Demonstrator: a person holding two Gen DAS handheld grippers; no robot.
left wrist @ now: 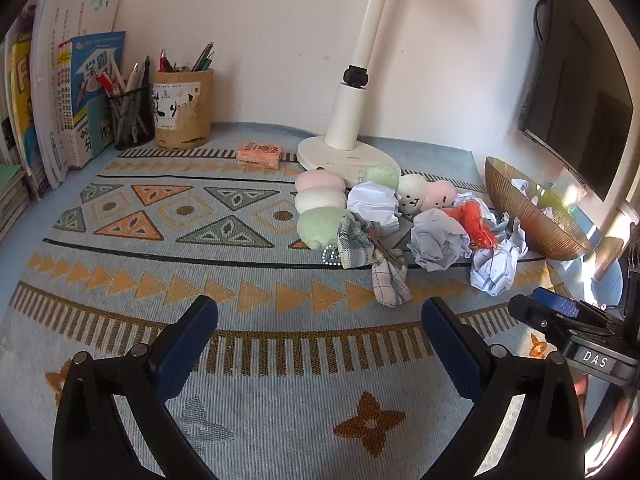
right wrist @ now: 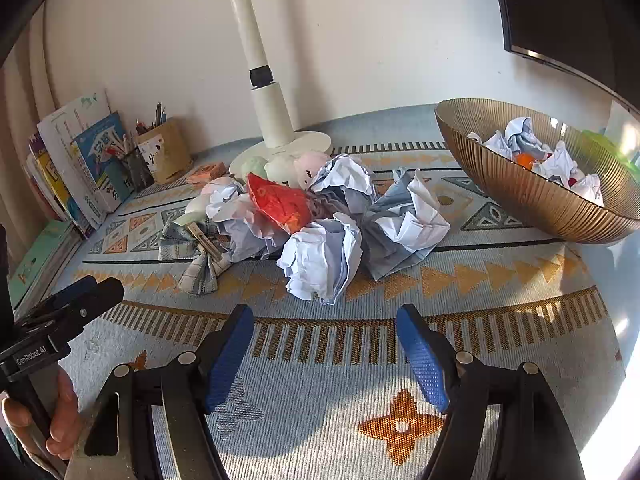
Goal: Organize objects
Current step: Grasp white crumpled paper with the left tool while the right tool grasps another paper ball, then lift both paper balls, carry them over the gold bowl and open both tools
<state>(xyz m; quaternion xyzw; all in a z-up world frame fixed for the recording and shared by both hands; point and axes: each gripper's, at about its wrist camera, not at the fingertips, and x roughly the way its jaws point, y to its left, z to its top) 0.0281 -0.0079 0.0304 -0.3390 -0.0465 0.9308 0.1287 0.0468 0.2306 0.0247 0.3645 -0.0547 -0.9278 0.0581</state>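
Note:
A pile of crumpled white paper balls [right wrist: 322,258] lies mid-table with a red wrapper [right wrist: 280,202] and a checked cloth bow [right wrist: 196,254]. The pile also shows in the left wrist view [left wrist: 438,240]. A gold ribbed bowl [right wrist: 532,196] at the right holds several crumpled papers. Pastel plush dumplings [left wrist: 320,200] sit by the pile. My left gripper [left wrist: 318,320] is open and empty above the patterned mat. My right gripper [right wrist: 325,328] is open and empty, just short of the nearest paper ball.
A white lamp base [left wrist: 344,156] stands behind the pile. Pen holders [left wrist: 182,108] and upright books [left wrist: 72,96] line the back left. A small orange box [left wrist: 259,154] lies near the lamp. A dark monitor [left wrist: 576,92] stands at the right.

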